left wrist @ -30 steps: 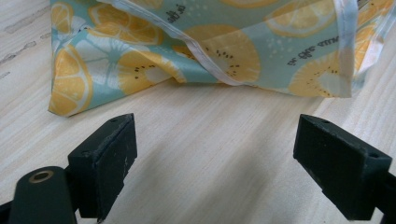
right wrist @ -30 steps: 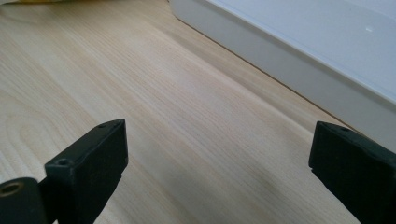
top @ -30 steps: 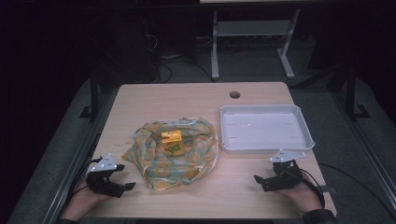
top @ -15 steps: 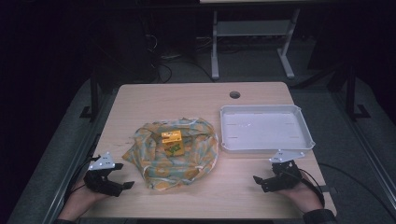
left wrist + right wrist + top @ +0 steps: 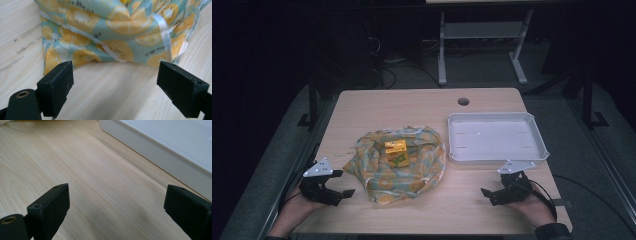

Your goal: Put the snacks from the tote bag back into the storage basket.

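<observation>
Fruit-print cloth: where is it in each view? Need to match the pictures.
High view: fruit-print cloth at table centre, left of the white tray, a yellow box on it.
Left gripper view: cloth across the top, just beyond the open jaws.
Right gripper view: I can't make it out; tray at upper right.
Shared landmark: the wooden table.

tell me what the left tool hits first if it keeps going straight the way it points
Most likely the near edge of the fruit-print cloth, which lies straight ahead between the open jaws of the left tool, with bare table before it. How far off is unclear.
</observation>
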